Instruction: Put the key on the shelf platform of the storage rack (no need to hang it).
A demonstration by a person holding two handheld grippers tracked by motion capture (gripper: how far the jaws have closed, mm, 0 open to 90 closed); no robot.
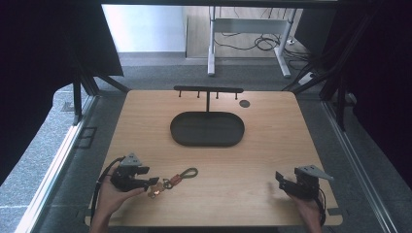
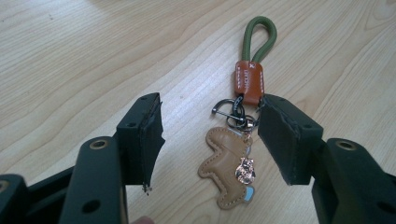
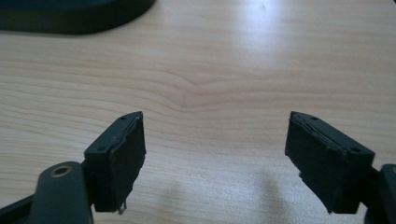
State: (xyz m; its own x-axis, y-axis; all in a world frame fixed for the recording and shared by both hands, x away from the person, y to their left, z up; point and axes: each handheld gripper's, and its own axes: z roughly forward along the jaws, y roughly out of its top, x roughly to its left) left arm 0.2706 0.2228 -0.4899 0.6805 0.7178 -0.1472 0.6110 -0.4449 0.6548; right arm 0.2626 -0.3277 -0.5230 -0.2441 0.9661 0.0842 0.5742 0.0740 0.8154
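Near the desk's front-left corner, the keychain (image 2: 236,140) lies between the left gripper (image 2: 210,135)'s parted jaws.
Light and floppy; its stiff leather tab (image 2: 249,81) probably grips best. The right gripper (image 3: 212,154) hovers wide apart, empty.

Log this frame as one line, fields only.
left gripper: open, jaws straddling keychain | right gripper: open, nothing between jaws | keychain: flat on table | tray: empty
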